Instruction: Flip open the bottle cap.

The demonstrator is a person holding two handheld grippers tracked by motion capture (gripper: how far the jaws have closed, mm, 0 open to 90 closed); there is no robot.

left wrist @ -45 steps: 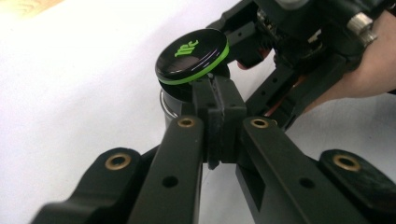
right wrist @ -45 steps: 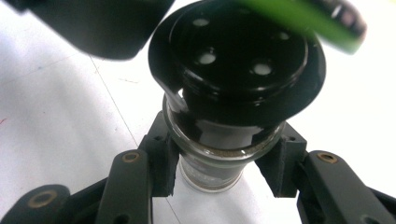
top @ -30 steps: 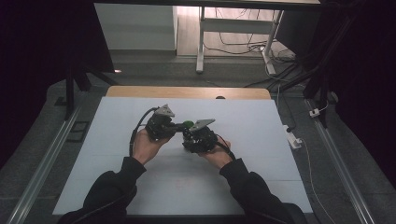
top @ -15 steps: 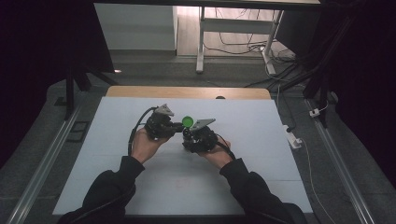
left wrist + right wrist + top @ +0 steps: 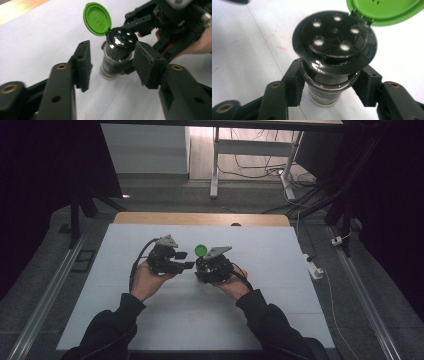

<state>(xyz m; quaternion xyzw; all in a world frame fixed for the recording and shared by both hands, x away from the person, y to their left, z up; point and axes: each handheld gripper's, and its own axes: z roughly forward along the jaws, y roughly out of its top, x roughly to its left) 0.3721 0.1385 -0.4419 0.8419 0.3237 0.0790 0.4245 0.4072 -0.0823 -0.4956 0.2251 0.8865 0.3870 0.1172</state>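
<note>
While the high view is coarse, it places both grippers mid-table: left gripper (image 5: 187, 265) at 9 o'clock of the green lid (image 5: 201, 250), right gripper (image 5: 204, 266) just below the lid, white table (image 5: 280, 285) under both

Left gripper view: its jaws stand wide, on nothing; spice jar (image 5: 115, 58) upright between and beyond them, green lid flipped up at 11 o'clock, black shaker top (image 5: 121, 38) with holes exposed. Right gripper (image 5: 130, 66) clamps the jar body from 3 o'clock

Right gripper view: jaws closed on the glass neck just under the black shaker top (image 5: 334, 43), lid (image 5: 384, 11) hinged back at 1 o'clock, jar base looks seated on the table

Judgement: lid is open, step is probably press-shut or pour. Keep the right grip low and square so the jar doesn't twist, bring a left pad (image 5: 83, 65) onto the lid's outer face, push down toward the hinge, not sideways
</note>
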